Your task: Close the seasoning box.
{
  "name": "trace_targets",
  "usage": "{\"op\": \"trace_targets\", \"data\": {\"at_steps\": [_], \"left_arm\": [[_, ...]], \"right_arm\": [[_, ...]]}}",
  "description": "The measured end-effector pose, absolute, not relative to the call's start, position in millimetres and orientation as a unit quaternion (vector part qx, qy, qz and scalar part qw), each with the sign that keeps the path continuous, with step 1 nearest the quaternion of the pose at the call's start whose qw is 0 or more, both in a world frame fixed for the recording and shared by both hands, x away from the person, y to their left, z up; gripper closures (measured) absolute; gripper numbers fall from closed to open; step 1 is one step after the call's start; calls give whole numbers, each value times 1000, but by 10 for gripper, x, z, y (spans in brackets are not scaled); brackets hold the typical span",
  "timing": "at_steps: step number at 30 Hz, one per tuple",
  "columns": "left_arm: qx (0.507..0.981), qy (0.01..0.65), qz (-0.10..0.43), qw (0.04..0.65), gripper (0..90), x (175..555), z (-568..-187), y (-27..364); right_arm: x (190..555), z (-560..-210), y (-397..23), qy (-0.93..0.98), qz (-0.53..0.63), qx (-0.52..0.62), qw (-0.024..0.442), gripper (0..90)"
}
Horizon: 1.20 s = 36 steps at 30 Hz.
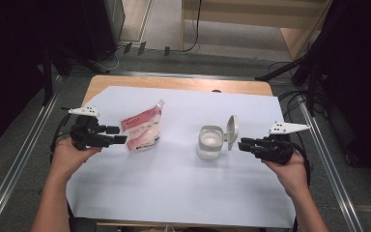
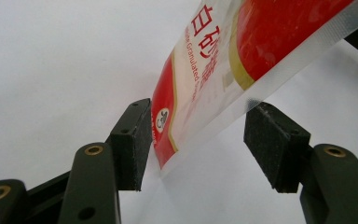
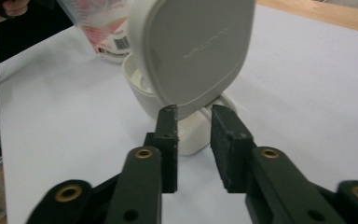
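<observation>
A red and white sugar pouch lies on the white sheet, its spout pointing away. My left gripper is open at the pouch's left edge. In the left gripper view the pouch pokes its clear sealed corner between the two pads, touching neither. A white container stands mid-table with its hinged lid flipped upright. My right gripper is just right of the lid. In the right gripper view the lid faces me, and the gripper is open by a narrow gap under its lower edge.
The white sheet covers most of a wooden table. Metal rails run along both sides. Cables and black stands sit on the floor beyond the far edge. A person's hand shows at the top left of the right gripper view.
</observation>
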<state>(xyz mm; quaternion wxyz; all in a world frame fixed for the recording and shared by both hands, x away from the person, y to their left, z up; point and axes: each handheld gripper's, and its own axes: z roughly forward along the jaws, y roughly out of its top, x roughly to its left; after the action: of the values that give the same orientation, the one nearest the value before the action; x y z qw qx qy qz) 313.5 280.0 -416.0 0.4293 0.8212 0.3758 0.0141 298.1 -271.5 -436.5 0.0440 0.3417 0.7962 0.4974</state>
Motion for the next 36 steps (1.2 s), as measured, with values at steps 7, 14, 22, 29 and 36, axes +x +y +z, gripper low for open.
{"op": "trace_targets", "data": {"at_steps": [7,14,22,29,36], "left_arm": [[820,385,12,424,429,3125,-4189,2836],[816,394,14,423,426,3129,-4225,2881],[814,402,13,420,418,3144,-4269,2957],[811,404,20,424,429,3120,-4263,3000],[805,415,28,424,429,3132,-4271,3038]], "right_arm": [[3119,-4381,-2723,790,495,360,42,900],[3231,-4294,-2674,776,504,376,58,900],[3291,-4311,-2591,776,503,378,47,900],[3298,-4265,-2520,776,508,372,48,900],[3285,-4248,-2467,777,512,363,49,900]]}}
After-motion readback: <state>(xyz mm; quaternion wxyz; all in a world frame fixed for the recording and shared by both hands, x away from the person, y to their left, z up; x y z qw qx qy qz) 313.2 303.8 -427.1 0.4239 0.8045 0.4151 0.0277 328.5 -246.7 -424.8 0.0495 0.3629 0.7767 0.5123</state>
